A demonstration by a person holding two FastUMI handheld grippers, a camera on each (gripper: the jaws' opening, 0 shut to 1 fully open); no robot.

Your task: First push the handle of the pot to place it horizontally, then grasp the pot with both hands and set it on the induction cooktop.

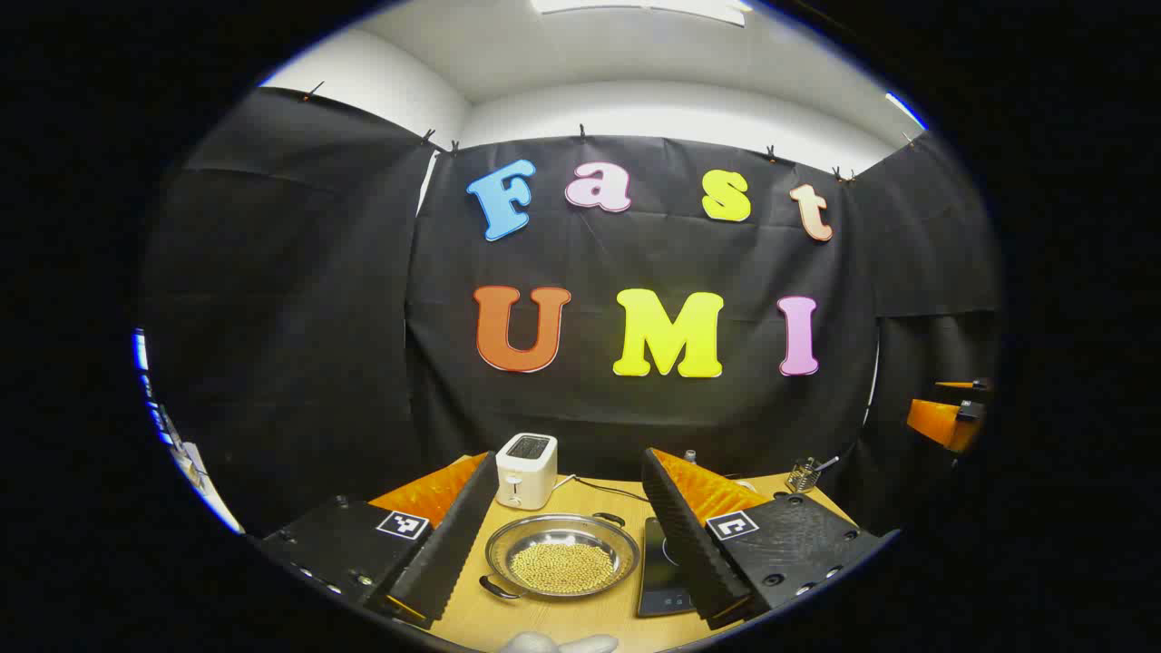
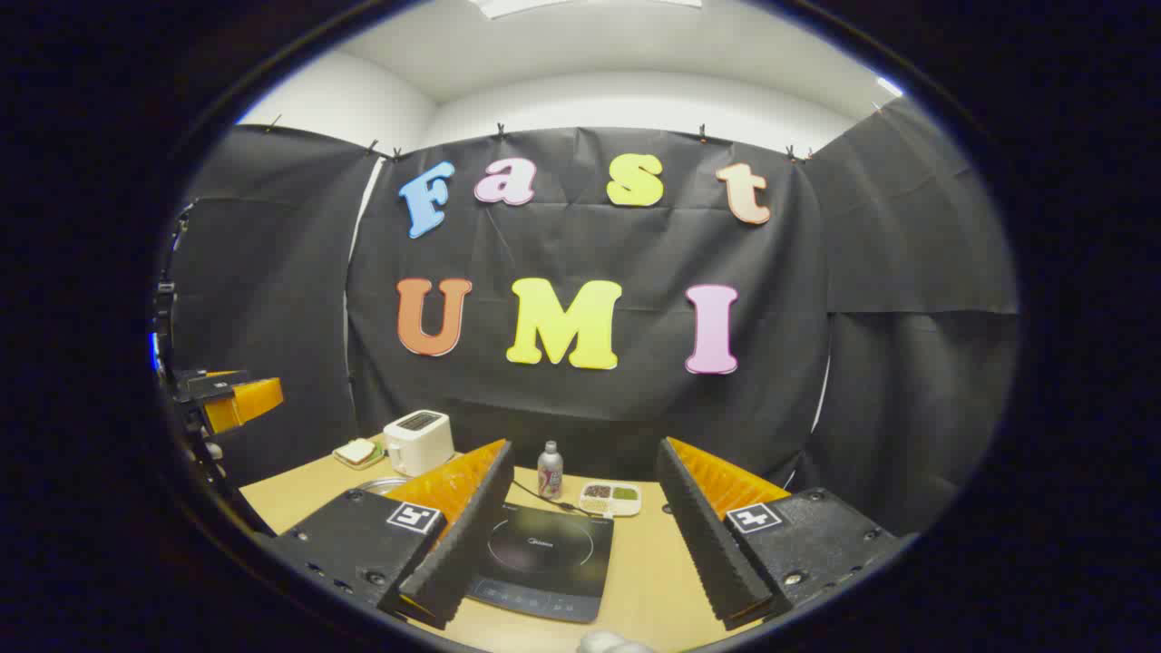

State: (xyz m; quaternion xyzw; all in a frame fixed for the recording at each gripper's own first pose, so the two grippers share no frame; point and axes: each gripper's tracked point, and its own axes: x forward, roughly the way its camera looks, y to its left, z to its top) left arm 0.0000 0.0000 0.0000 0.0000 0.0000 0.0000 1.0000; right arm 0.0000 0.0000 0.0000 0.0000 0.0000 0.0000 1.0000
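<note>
In the left gripper view a shallow steel pot (image 1: 562, 553) of yellow beans sits on the wooden table (image 1: 472, 626). Its two dark handles lie on a diagonal, one near-left (image 1: 499, 588) and one far-right (image 1: 609, 519). The left gripper (image 1: 570, 462) hangs open above and in front of the pot, which shows between its fingers. The black induction cooktop (image 1: 660, 571) lies just right of the pot, partly hidden by one finger. In the right gripper view the right gripper (image 2: 582, 446) stands open over the cooktop (image 2: 544, 549). A sliver of the pot's rim (image 2: 374, 485) shows behind one finger.
A white toaster (image 1: 526, 470) stands behind the pot with its cord trailing right. A small bottle (image 2: 550, 470) and a white dish of beans (image 2: 609, 497) sit behind the cooktop. A sandwich plate (image 2: 358, 452) lies left of the toaster (image 2: 419, 442). A utensil rack (image 1: 803, 473) stands far right.
</note>
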